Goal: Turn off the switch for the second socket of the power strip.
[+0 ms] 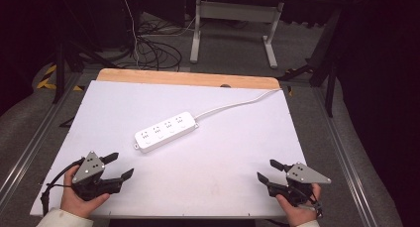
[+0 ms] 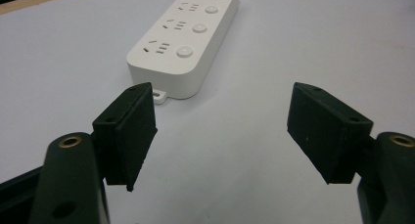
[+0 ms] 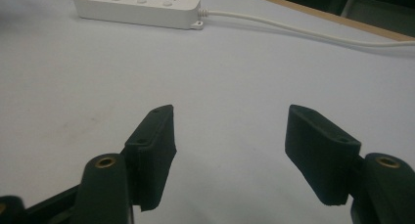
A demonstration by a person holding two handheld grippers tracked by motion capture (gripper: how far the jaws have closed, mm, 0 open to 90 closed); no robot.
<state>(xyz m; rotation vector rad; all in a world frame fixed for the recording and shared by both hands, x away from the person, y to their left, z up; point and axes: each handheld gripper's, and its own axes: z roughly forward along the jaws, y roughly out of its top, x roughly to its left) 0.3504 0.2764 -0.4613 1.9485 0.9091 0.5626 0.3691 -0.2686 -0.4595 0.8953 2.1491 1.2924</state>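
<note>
High view: we see a white board (image 1: pixel 208 162) on a table, with a white power strip (image 1: pixel 166 131) lying at an angle near its middle. Its cord (image 1: pixel 237 104) runs from the strip's right end to the board's far right corner. Our left gripper (image 1: pixel 120 166) rests at the near left corner of the board, held in a hand (image 1: pixel 79 201), jaws spread wide and empty, aimed toward the strip but well apart from it. Our right gripper (image 1: pixel 271 171) sits at the near right corner in the other hand (image 1: pixel 296 211), jaws likewise wide and empty, also well apart from the strip.

Left gripper view: we look between two widely parted black jaws with bare board between them. The power strip (image 2: pixel 188 35) lies ahead and slightly left, its near end with a small mounting tab close above the left jaw's tip. Four sockets, each with a round button, run away from us.

Right gripper view: jaws again stand wide with nothing between them. The power strip (image 3: pixel 137 8) lies far off at upper left, and its cord (image 3: pixel 313 34) trails right across the board.
</note>
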